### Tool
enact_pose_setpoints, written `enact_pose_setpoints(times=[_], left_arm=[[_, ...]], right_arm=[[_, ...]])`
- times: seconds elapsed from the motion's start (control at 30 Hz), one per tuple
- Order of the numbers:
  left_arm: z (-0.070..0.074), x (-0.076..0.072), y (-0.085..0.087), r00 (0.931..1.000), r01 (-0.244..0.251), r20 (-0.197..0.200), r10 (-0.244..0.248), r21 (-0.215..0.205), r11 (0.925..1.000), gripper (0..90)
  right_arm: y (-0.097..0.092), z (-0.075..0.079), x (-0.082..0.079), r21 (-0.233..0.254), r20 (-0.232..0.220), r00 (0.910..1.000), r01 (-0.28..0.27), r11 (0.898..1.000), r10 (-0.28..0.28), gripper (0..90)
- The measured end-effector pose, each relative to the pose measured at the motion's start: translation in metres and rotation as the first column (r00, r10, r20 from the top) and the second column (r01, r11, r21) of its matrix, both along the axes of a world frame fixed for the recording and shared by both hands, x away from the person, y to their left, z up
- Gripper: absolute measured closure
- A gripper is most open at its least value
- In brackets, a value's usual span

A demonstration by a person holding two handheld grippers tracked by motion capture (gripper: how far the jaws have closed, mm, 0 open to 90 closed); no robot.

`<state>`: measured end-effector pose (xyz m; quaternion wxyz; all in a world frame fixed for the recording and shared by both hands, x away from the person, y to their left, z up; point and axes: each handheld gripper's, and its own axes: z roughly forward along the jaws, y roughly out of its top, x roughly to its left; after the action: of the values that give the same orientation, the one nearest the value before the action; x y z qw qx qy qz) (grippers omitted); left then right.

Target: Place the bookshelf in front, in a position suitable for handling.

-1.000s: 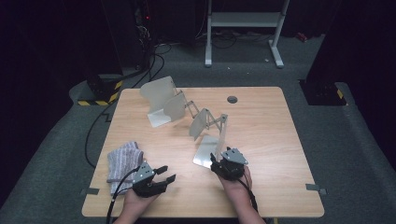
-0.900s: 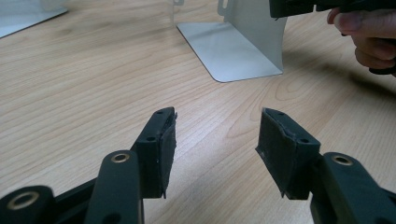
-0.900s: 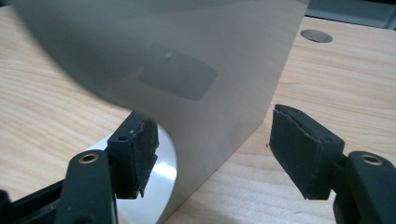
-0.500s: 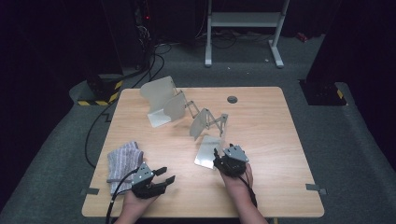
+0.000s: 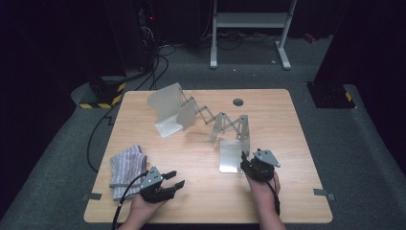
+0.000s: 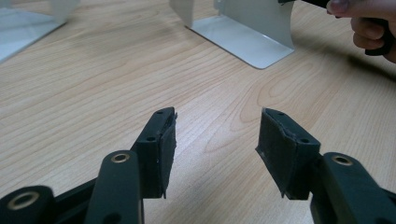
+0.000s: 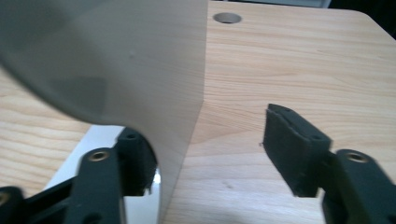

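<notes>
So the main thing here was the metal bookend rack (image 5: 230,139), an expandable one: two L-shaped silvery end plates joined by a zigzag scissor linkage running diagonally across the wooden table (image 5: 297,143). It sat roughly mid-table, stretched out, with the far end plate (image 5: 167,108) toward the back left and the near end plate (image 5: 233,155) closer to the person. Nothing stood between the plates, so as a holder it was empty. The finish looked matte grey-white, with rounded corners on the upright parts.

The right gripper (image 5: 245,160) was at the near end plate. In the right gripper view the upright sheet (image 7: 140,70) stood between the jaws, with one jaw behind it and the other well clear on the open side, so the pads weren't pressing on it, though the jaws had just been closing in.

The left gripper (image 5: 173,178) sat low near the front edge of the table, jaws spread with only bare wood between them (image 6: 215,135). Just to its left lay a folded striped cloth (image 5: 127,167), greyish, flat on the table.

There was also a small round hole (image 5: 238,101) in the tabletop near the back.
</notes>
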<state>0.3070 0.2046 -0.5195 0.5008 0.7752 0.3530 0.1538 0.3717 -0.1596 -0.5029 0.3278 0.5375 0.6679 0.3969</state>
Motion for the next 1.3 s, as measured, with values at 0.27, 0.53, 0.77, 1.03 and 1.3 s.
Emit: enact_pose_setpoints(times=[0.27, 0.53, 0.77, 1.03, 1.3], left_arm=[[-0.001, -0.003, 0.008, 0.9997, -0.025, -0.008, 0.025, 0.001, 0.9997, 46.4], [-0.002, -0.004, 0.010, 0.9993, -0.034, -0.013, 0.034, 0.002, 0.9994, 46.3], [-0.002, -0.002, 0.006, 0.9997, -0.022, -0.010, 0.022, 0.005, 0.9997, 46.4], [-0.002, 0.003, -0.005, 0.9999, 0.011, -0.008, -0.011, 0.006, 0.9999, 46.4], [-0.001, 0.003, -0.005, 1.0000, 0.003, 0.001, -0.003, 0.017, 0.9998, 46.4]], right_arm=[[0.002, -0.001, 0.006, 0.030, -0.005, 0.9985, -0.054, 0.998, 0.054, 59.4], [0.006, -0.003, 0.012, 0.009, -0.012, 0.9980, -0.061, 0.998, 0.061, 79.3], [-0.003, -0.002, 0.010, 0.009, -0.018, 0.9988, -0.046, 0.999, 0.047, 88.7], [-0.034, -0.003, 0.000, 0.033, -0.010, 1.0000, 0.001, 0.999, -0.001, 89.7], [-0.050, -0.004, -0.002, 0.033, 0.003, 0.9991, 0.043, 0.999, -0.043, 89.2]])
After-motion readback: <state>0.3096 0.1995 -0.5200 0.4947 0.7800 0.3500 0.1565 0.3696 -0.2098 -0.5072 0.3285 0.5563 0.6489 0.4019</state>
